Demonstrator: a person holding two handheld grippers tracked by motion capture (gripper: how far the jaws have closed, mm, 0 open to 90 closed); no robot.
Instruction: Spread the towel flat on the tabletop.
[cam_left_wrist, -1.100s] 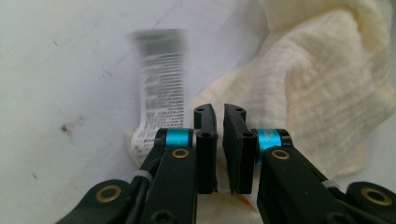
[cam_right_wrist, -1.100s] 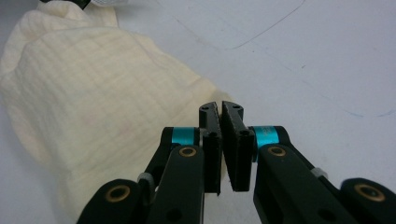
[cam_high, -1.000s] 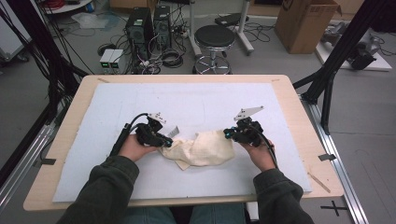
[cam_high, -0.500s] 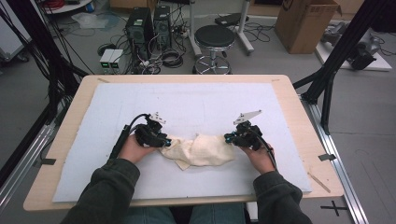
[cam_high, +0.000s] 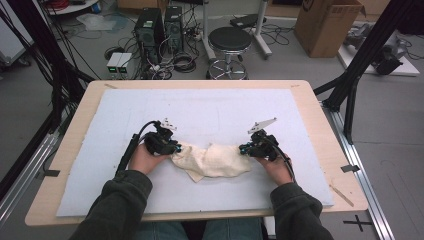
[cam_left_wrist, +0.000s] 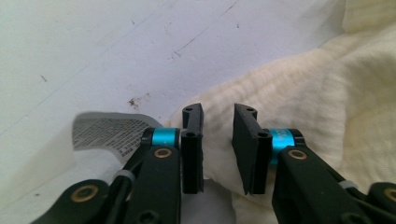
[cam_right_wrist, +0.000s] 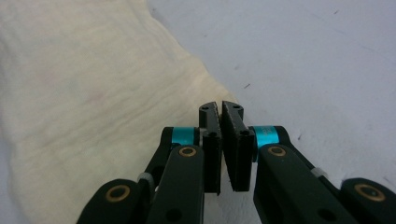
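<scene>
A cream cloth (cam_high: 215, 160) lies crumpled on the white mat (cam_high: 225, 110), stretched between my two grippers. My left gripper (cam_high: 175, 146) is at the cloth's left end. In the left gripper view its jaws (cam_left_wrist: 218, 109) have just been closing, but a gap remains. The cloth's edge (cam_left_wrist: 327, 93) lies between and behind them, and the pads do not press on it. A grey printed label (cam_left_wrist: 107, 133) sticks out beside the left jaw. My right gripper (cam_high: 243, 148) is at the cloth's right end, with its jaws (cam_right_wrist: 221, 106) shut on the corner of the cloth (cam_right_wrist: 93, 93).
The mat covers most of a wooden table (cam_high: 320, 125). Beyond the table's far edge are a black stool (cam_high: 230, 42), computer towers (cam_high: 160, 25) with cables on the floor, and a cardboard box (cam_high: 327, 22). Black frame posts (cam_high: 360, 65) stand at both sides.
The cloth has gone from a taller bunch to a flatter, longer shape between the grippers. Both hands have stayed almost where they were.
</scene>
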